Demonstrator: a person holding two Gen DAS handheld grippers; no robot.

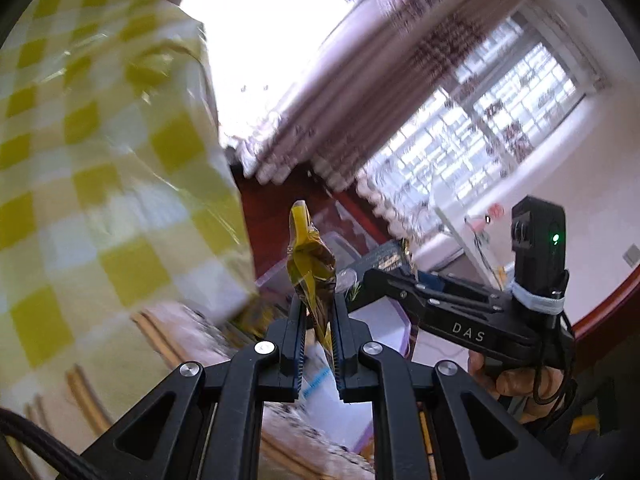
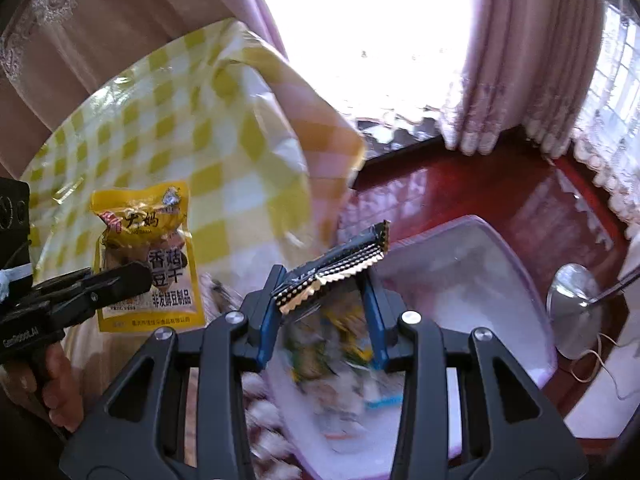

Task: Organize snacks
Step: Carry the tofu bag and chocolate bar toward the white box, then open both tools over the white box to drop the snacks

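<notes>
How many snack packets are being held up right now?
2: a yellow packet pinched in the left gripper, a dark packet across the right gripper. More blurred snacks lie below.

Yellow-and-white checked bag (image 2: 168, 128), yellow snack packet (image 2: 148, 256) (red-lettered), black wrapper (image 2: 340, 264) dotted gold, glossy reddish-brown tabletop (image 2: 500, 184).

Black plastic left claw (image 1: 318, 312) with blue-edged ribbed pads, angular cut-out linkage arms, round silver screws. Black plastic right claw (image 2: 322, 292), same build; side view shows white "DAS" lettering, small black camera block with green light strapped on by grey band, black cable looping behind. Bare hand (image 1: 516, 380) wrapping black handle.
</notes>
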